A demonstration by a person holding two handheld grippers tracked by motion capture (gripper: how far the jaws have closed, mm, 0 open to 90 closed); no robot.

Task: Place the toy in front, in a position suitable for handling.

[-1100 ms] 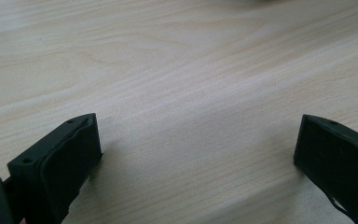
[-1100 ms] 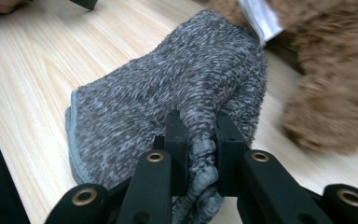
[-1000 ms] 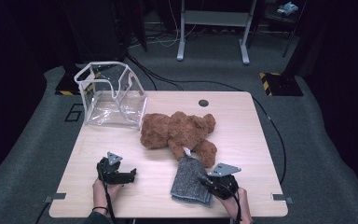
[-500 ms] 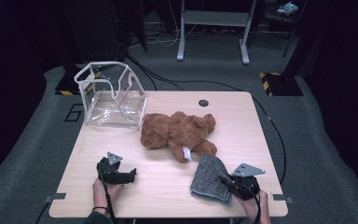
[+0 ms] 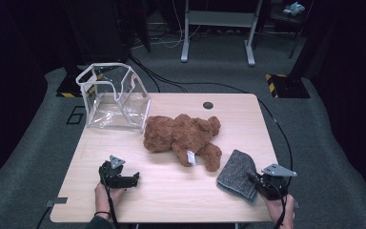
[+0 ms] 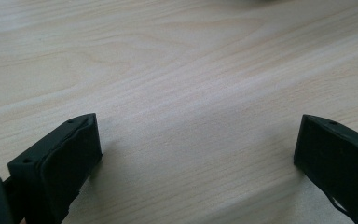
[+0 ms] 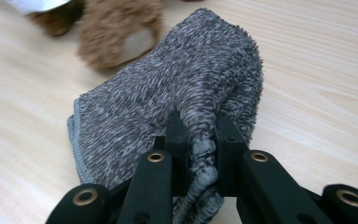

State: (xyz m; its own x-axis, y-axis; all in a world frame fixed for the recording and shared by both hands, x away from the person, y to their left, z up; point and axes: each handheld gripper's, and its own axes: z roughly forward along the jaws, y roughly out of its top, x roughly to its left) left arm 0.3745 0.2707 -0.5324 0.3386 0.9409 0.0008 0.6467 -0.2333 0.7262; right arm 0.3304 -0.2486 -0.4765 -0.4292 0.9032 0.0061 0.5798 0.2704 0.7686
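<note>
A folded grey fleece cloth (image 5: 237, 175) lies near the table's front right corner, and my right gripper (image 5: 258, 182) is shut on its near edge. In the right gripper view the cloth (image 7: 177, 93) bunches up between the two jaws of the right gripper (image 7: 200, 140). A brown teddy bear (image 5: 183, 136) lies on its side in the middle of the table, one foot (image 7: 116, 32) just beyond the cloth. My left gripper (image 5: 129, 179) rests open on the bare wood at the front left; the left gripper (image 6: 196, 144) has nothing between its jaws.
A clear plastic bag with white trim (image 5: 114, 98) stands open at the table's back left corner. A dark round hole (image 5: 208, 105) sits near the back edge of the table (image 5: 171, 195). Cables and a metal stand cross the floor behind.
My right gripper has dragged the grey cloth to the right along the front of the table, away from the bear's leg. The left gripper has stayed put.
</note>
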